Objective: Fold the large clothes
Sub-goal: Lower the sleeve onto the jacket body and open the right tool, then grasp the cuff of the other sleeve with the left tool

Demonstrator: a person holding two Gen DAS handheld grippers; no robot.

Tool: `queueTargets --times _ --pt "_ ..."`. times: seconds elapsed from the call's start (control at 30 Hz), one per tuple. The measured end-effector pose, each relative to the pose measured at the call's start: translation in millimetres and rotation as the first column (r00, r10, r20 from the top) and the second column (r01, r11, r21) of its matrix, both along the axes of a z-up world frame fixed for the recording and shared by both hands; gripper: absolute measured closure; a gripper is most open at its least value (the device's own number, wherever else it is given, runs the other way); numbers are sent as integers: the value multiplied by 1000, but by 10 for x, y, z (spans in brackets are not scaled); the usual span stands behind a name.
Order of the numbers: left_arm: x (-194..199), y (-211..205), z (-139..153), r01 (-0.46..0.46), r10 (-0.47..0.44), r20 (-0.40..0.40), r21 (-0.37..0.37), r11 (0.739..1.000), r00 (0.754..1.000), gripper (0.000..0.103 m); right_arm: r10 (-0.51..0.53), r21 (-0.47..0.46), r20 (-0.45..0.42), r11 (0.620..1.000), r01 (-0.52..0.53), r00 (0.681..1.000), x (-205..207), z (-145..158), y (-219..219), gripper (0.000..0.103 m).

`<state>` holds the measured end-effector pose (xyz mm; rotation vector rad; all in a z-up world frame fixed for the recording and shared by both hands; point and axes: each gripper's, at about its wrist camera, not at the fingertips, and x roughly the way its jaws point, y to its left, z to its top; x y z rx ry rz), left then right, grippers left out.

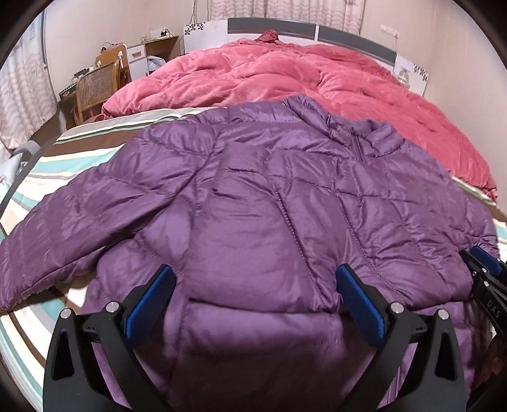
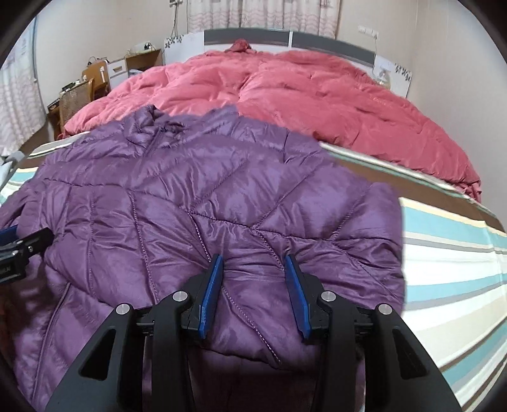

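Observation:
A purple quilted puffer jacket lies front up on the striped bed, collar toward the far side; it also fills the right wrist view. Its left sleeve stretches out to the left. My left gripper is open, jaws wide, over the jacket's lower hem fold. My right gripper is open with a narrower gap, over a folded-in part of the jacket's right side. Each gripper's tip shows at the edge of the other view: the right gripper in the left wrist view, the left gripper in the right wrist view.
A pink quilt covers the far half of the bed, against the headboard. The striped sheet shows to the right of the jacket. A wicker chair and desk stand at the far left.

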<state>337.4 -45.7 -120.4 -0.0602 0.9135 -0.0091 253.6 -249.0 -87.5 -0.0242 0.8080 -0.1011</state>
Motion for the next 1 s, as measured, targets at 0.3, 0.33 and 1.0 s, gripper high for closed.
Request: queueTargets --times 0.3,0.33,1.0 --pt "-201 772 157 -87 93 32 -163 983 995 2 -36 -32 -9 999 35 999 -95 -70 45 62" --pt "-214 893 160 -102 109 29 -178 979 994 2 -37 -34 -9 999 37 999 -83 -78 48 62" --pt "-1223 3389 -326 -707 743 -107 -422 568 661 2 -46 -74 8 996 46 999 -63 -126 111 61"
